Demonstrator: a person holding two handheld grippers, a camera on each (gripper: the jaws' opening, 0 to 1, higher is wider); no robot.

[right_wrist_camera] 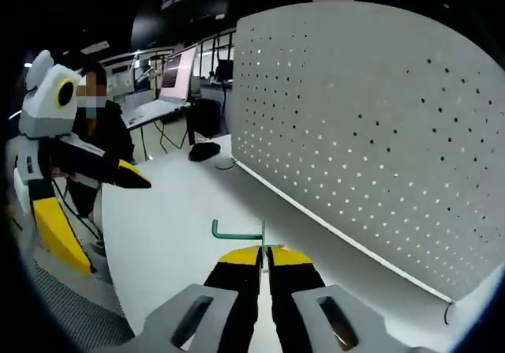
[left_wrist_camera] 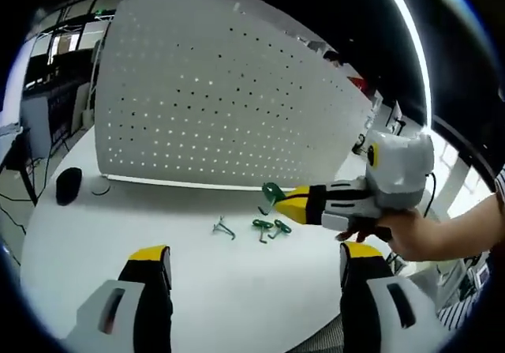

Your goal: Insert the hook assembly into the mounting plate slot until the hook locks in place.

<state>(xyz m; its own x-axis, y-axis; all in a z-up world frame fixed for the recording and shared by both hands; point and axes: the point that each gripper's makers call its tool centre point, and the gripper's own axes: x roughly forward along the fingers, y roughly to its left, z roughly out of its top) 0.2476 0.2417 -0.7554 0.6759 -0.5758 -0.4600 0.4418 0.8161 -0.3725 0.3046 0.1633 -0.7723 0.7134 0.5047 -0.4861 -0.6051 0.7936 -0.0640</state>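
The white pegboard mounting plate [left_wrist_camera: 229, 92] [right_wrist_camera: 371, 132] stands upright on the white table [left_wrist_camera: 158, 219]. My right gripper [right_wrist_camera: 264, 252] is shut on a green hook [right_wrist_camera: 237, 233], held above the table a short way in front of the plate's lower edge. In the left gripper view the same right gripper [left_wrist_camera: 293, 203] enters from the right with the green hook [left_wrist_camera: 272, 191] at its tip. My left gripper [left_wrist_camera: 256, 252] is open, jaws wide apart, with nothing between them. The right gripper view has that left gripper [right_wrist_camera: 114, 225] at the far left.
Loose on the table lie a grey hook [left_wrist_camera: 225, 228] and two green hooks [left_wrist_camera: 263, 227] [left_wrist_camera: 281, 227]. A black mouse [left_wrist_camera: 69, 185] [right_wrist_camera: 203, 152] sits by the plate's end. A person [right_wrist_camera: 106, 136] stands behind the left gripper, with desks and monitors [right_wrist_camera: 177, 73] beyond.
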